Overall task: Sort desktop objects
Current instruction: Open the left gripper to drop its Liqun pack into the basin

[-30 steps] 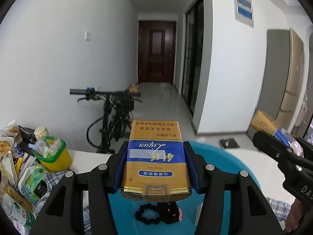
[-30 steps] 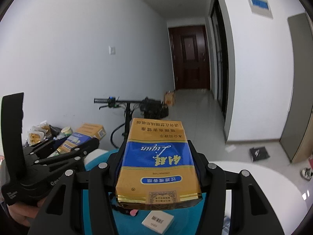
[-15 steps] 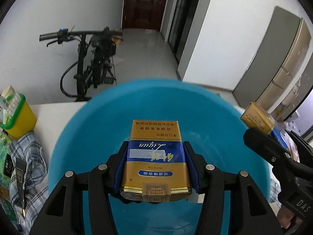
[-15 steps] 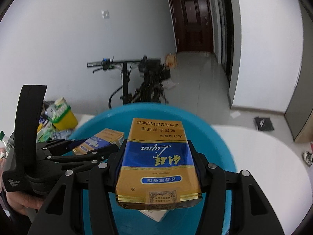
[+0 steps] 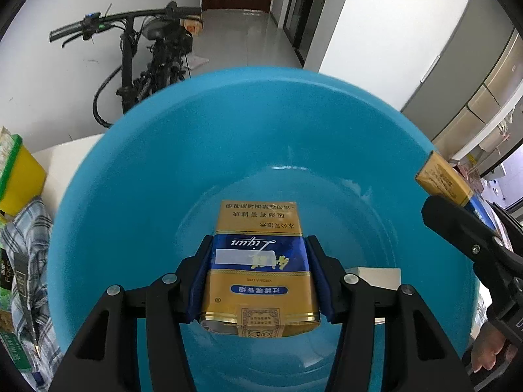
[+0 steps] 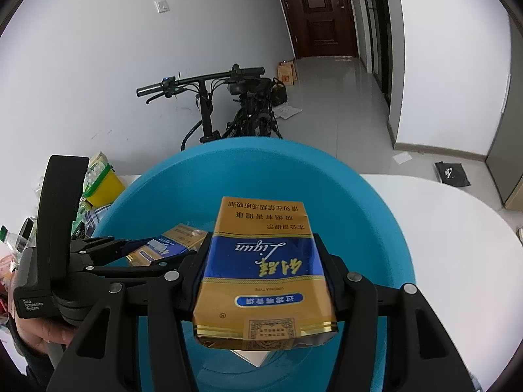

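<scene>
My left gripper [image 5: 258,281] has its jaws closed on the sides of a gold-and-blue cigarette pack [image 5: 258,268], and my right gripper [image 6: 264,281] clamps a second gold-and-blue pack [image 6: 261,271] the same way; both packs hang over the blue plastic basin [image 5: 163,170], with no contact with its floor visible. The basin stands on a white tabletop [image 6: 457,228] with a rounded edge, bare on the right side. A small white box [image 5: 379,276] lies on the basin floor, partly hidden behind my left jaws. At the tabletop's left edge sit a yellow container with a green rim [image 5: 16,179], a blue plaid cloth [image 5: 29,228] and some crowded packets I cannot read. Beyond the tabletop a black bicycle [image 6: 238,104] leans by a pale grey wall bearing a light switch [image 6: 162,6]. A glossy tiled corridor floor [image 6: 343,98] runs to a dark brown door [image 6: 323,13], with a cardboard box [image 6: 287,72] set down along the way. A dark flat item [image 6: 452,173] and a scrap of paper lie on the floor to the right, and grey-and-tan cabinets [image 5: 470,75] line that side of the room.
</scene>
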Tool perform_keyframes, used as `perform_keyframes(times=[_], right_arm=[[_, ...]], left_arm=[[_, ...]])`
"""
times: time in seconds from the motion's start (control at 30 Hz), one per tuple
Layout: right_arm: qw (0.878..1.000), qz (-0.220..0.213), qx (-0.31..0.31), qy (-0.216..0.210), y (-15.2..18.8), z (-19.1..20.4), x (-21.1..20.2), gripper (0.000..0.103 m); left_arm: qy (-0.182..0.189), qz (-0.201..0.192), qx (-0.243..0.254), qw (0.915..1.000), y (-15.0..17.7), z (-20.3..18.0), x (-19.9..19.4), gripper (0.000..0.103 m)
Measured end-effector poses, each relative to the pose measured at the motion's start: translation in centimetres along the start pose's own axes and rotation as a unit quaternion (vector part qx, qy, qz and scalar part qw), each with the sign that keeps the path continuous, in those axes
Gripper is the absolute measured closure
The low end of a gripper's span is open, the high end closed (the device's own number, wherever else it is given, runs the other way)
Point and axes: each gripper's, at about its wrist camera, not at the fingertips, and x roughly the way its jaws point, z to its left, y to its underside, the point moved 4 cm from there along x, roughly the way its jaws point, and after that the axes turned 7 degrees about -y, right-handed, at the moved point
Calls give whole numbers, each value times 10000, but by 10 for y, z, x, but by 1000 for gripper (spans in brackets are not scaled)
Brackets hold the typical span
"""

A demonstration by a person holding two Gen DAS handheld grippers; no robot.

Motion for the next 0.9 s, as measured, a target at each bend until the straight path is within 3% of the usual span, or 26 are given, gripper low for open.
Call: perform_keyframes(times=[0.33,0.47,0.57,0.83,0.9], right_arm=[[9999,63,57,72,0,-7,5,50],[9999,105,49,96,0,-8,9,50],[9998,128,57,128,1,-9,11,50],[9998,143,50,145,1,-11,11,50],[9998,146,32,136,1,-10,11,50]], left_arm=[[100,253,117,9996,-1,-9,15,47],[73,353,46,9993,-1,-8,19,42],[158,436,-42,9989,0,-7,21,32],[119,-136,-334,9993,-9,5,-7,29],[-44,-361,-451,9983,-13,15,-16,26]])
